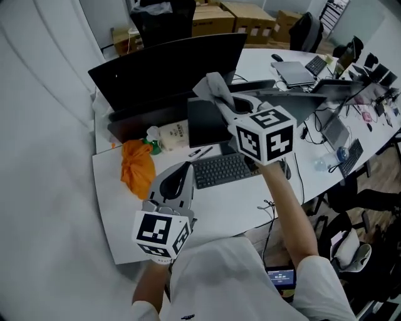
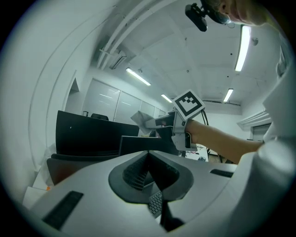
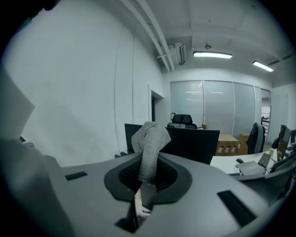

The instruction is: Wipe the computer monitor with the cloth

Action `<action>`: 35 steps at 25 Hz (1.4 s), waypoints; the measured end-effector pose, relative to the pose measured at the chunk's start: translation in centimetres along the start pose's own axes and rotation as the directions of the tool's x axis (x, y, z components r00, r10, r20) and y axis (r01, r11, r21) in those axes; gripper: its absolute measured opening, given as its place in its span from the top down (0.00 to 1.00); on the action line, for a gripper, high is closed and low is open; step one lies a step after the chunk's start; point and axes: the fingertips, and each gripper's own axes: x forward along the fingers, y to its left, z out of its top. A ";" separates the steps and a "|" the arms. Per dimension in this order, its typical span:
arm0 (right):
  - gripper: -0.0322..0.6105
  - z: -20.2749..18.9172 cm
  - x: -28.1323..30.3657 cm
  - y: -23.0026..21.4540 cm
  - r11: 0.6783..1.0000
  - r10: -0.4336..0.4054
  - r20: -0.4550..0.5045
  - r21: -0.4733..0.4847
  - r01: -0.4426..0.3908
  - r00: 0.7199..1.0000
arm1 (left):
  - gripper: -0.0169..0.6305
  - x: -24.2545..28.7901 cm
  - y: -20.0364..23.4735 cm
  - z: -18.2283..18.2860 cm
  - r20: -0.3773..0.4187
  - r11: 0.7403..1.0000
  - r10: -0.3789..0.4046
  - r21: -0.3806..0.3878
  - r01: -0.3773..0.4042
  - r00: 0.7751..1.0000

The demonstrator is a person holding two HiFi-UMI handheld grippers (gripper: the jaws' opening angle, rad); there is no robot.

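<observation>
The black computer monitor (image 1: 169, 66) stands at the back of the white desk (image 1: 219, 210); it also shows in the left gripper view as monitor (image 2: 92, 136) and in the right gripper view as monitor (image 3: 192, 144). My right gripper (image 1: 220, 101) is raised in front of its right part, shut on a grey cloth (image 1: 212, 86) that sticks up from the jaws. The same cloth (image 3: 149, 148) fills the right gripper (image 3: 145, 178). My left gripper (image 1: 185, 169) hangs low over the desk, shut with nothing held, its pads (image 2: 136, 172) together.
A keyboard (image 1: 225, 169), a dark tablet-like screen (image 1: 207, 122), an orange bag (image 1: 138, 166), a pale bottle (image 1: 172, 135) and pens (image 1: 200, 152) lie below the monitor. Laptops and cables (image 1: 326, 94) crowd the desk's right. Cardboard boxes (image 1: 244, 19) stand behind.
</observation>
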 end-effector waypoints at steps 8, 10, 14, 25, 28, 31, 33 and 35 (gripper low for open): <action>0.90 -0.5 4.2 1.8 0.913 -0.082 -0.162 -0.408 0.009 0.983 | 0.94 -0.5 0.8 -0.8 -0.013 0.999 0.027 -0.021 -0.027 1.000; 0.90 -0.9 5.0 1.6 0.846 -0.127 -0.190 -0.533 0.006 0.973 | 0.94 -0.7 1.0 -1.0 -0.015 0.999 0.034 -0.027 -0.034 0.999; 0.90 -1.7 5.9 1.0 0.709 -0.202 -0.223 -0.705 -0.015 0.954 | 0.95 -1.1 1.0 -1.1 -0.022 0.999 0.042 -0.031 -0.042 0.999; 0.91 -3.6 6.2 -0.5 0.304 -0.376 -0.238 -0.945 -0.124 0.896 | 0.94 -1.2 1.2 -1.6 -0.033 0.999 0.040 -0.026 -0.041 0.999; 0.91 -4.0 5.4 -2.0 0.213 -0.430 -0.229 -0.966 -0.148 0.873 | 0.95 -1.0 0.8 -2.0 -0.044 0.999 0.027 -0.024 -0.028 0.999; 0.91 -4.4 4.5 -3.5 0.193 -0.460 -0.236 -0.967 -0.164 0.856 | 0.94 -0.7 0.2 -2.0 -0.050 1.000 0.016 -0.020 -0.017 0.999; 0.91 -4.8 3.9 -4.4 0.208 -0.468 -0.254 -0.963 -0.174 0.846 | 0.94 -0.5 -0.1 -2.0 -0.051 1.000 0.010 -0.017 -0.011 0.999; 0.91 -5.3 3.1 -5.5 0.209 -0.484 -0.268 -0.960 -0.187 0.833 | 0.94 -0.2 -0.2 -2.0 -0.052 1.000 0.005 -0.014 -0.006 0.999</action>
